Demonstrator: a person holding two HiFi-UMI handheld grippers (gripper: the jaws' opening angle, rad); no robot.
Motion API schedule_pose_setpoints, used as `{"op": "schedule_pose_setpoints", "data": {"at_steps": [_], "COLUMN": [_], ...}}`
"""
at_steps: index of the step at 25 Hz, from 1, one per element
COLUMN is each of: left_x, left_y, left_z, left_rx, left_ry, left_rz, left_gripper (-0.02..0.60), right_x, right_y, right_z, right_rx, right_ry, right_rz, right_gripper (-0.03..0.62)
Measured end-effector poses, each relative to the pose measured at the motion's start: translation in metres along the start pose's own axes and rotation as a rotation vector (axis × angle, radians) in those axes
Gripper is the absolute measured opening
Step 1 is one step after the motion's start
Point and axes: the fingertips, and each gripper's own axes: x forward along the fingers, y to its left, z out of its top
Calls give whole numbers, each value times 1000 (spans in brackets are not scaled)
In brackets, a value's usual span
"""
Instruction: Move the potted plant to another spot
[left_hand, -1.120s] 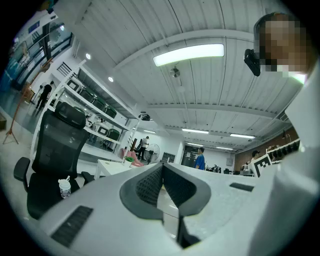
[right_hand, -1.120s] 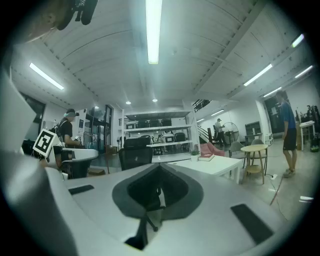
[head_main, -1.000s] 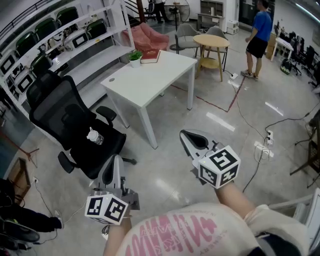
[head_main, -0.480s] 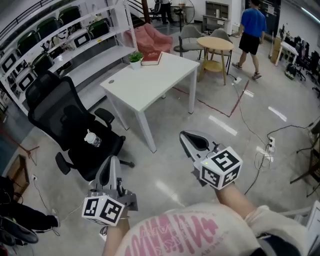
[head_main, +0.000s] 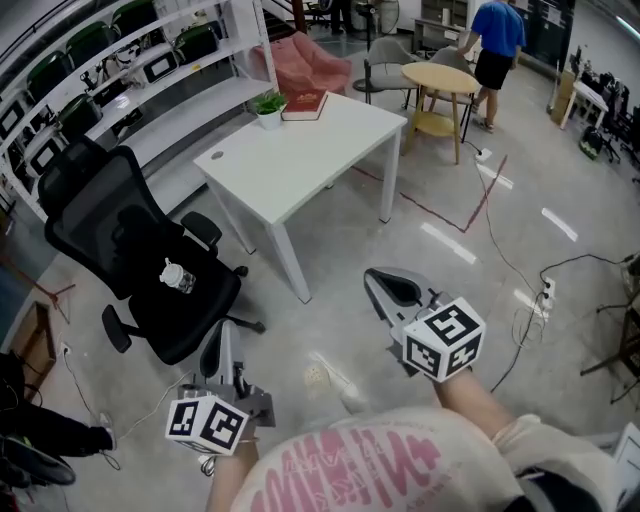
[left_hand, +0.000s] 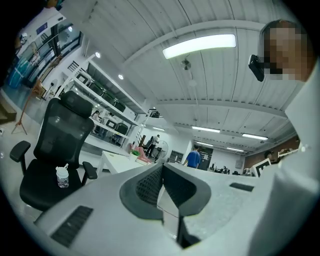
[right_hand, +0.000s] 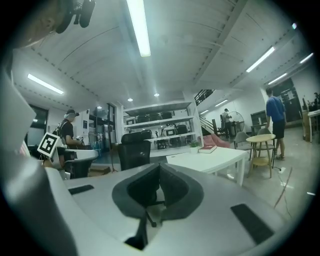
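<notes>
With left gripper (head_main: 224, 332) and right gripper (head_main: 374, 278) both clenched empty, the potted plant (head_main: 268, 108) sits far ahead of their fingers (head_main: 400, 291) on the white table's (head_main: 300, 165) far corner, likely light, best pinched by its stiff pot, not leaves.

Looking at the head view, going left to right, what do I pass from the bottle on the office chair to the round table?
bottle → potted plant → red book → round wooden table
</notes>
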Motion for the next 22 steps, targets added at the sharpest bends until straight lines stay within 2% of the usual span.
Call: {"op": "schedule_pose_setpoints", "data": {"at_steps": [6, 12, 22], "left_x": [69, 148, 240], "left_y": [34, 74, 138], "left_z": [-3, 43, 94], "left_rx": [-5, 19, 34], "left_ry": [32, -10, -41], "left_rz": [-38, -68, -107], "left_gripper": [3, 3, 3], "right_x": [54, 131, 232], "right_y": [-41, -68, -109], "right_z": [-5, 37, 75], "right_rx": [-5, -33, 44], "right_ry": [39, -2, -65], "right_rz": [-53, -64, -105], "right_gripper": [6, 6, 6]}}
